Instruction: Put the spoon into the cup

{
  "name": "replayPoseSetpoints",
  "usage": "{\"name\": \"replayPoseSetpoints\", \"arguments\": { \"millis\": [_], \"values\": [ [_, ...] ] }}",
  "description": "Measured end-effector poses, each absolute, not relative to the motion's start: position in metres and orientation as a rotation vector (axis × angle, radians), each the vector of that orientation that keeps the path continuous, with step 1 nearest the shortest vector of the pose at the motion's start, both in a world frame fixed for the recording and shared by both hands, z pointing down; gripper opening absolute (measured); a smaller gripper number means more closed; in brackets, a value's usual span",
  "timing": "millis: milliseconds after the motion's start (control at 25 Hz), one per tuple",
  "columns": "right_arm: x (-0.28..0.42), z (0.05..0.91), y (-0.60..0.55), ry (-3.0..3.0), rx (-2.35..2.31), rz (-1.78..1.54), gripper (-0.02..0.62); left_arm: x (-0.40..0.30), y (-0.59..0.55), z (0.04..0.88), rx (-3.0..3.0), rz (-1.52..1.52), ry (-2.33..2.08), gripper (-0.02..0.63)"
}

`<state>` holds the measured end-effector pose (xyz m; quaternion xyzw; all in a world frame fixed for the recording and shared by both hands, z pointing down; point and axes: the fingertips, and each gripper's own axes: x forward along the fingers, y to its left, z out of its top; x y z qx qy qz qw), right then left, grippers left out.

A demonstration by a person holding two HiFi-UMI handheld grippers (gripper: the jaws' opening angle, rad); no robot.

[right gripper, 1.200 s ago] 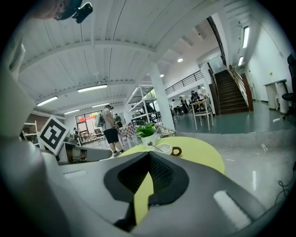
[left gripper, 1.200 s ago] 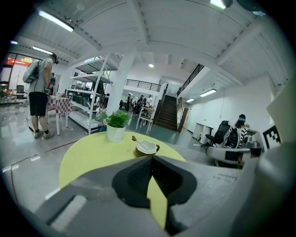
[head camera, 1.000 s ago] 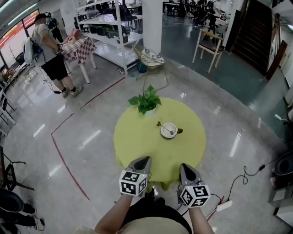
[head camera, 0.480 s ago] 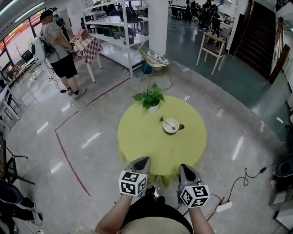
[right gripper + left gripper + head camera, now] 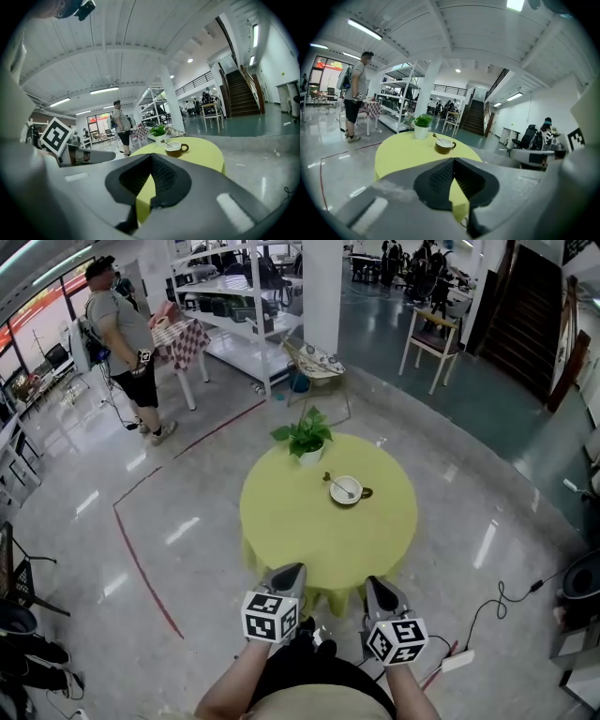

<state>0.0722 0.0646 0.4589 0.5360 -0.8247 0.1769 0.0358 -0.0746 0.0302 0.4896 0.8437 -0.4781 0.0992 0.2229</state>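
We stand on a glossy grey stone floor [image 5: 84, 549] that mirrors the ceiling lights, with a thin red line [image 5: 131, 563] running across it to the left of the worktop. The worktop [image 5: 375, 540] is round and draped in a smooth yellow-green cloth [image 5: 272, 517] that hangs over its edge. Far beyond the worktop and to its left, a person [image 5: 122, 338] in dark shorts stands near white metal shelving [image 5: 230, 292]. At the near edge of the worktop we hold both tools side by side. The left hand-held gripper [image 5: 289, 570] has its grey jaws, lined with dark ribbed pads, pressed together at the tips with nothing between them. The right hand-held gripper [image 5: 375, 583] is closed the same way and empty. At the far edge of the worktop sits a leafy green plant [image 5: 305, 435] in a small white pot [image 5: 308, 457]. Just nearer than the plant, right of the worktop's middle, stands the cup [image 5: 348, 491], rounded, brown outside and pale inside, its loop handle to the right. The slim spoon [image 5: 336, 483] lies in the cup, its handle slanting out over the rim toward the plant
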Motion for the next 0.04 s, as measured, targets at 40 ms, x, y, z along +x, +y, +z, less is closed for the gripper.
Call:
{"name": "replayPoseSetpoints", "arguments": {
  "millis": [40],
  "values": [
    [0.0736, 0.4598, 0.0673, -2.532, 1.646, 0.544, -0.003, -0.0734, 0.0333, 0.4901, 2.329, 0.273, -1.321, 0.002]
  ]
}}
